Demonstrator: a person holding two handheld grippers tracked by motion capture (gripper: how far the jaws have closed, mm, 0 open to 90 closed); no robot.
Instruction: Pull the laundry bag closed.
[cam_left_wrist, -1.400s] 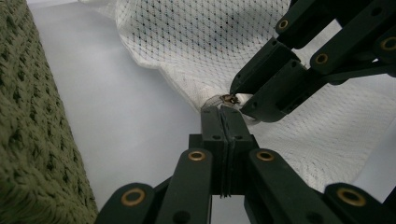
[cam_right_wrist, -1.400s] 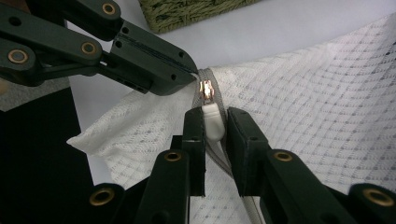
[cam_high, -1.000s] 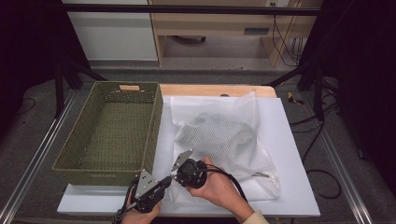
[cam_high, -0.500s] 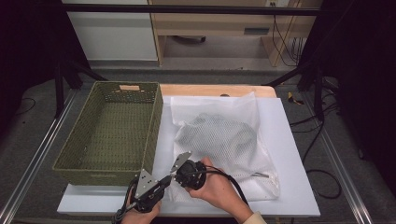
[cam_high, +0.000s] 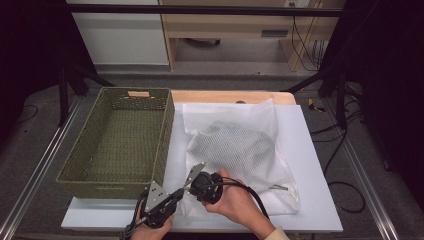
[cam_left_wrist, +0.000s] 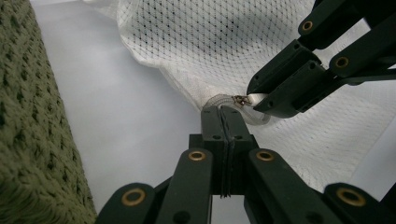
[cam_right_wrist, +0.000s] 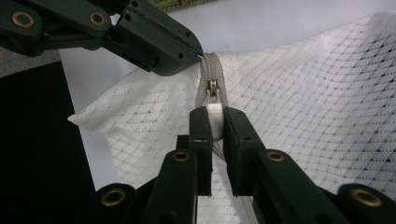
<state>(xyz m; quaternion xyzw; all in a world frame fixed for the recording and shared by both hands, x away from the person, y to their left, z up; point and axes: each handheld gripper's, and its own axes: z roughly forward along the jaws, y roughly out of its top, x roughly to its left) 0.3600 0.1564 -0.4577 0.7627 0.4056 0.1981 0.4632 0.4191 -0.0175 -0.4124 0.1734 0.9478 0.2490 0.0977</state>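
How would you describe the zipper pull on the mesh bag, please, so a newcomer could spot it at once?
Start at the white mesh bag right of the green basket. At its near-left corner, the small white pull tab sits pinched in the right gripper, just below the brassy slider.

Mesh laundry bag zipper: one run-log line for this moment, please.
left claw: shut on zipper end | right claw: shut on zipper pull tab | mesh laundry bag: beside wicker basket

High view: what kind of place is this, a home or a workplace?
Probably a lab or recording workspace, not a home: a white table on metal rails, dark stands beside it, loose cables on the floor, and plain furniture behind.
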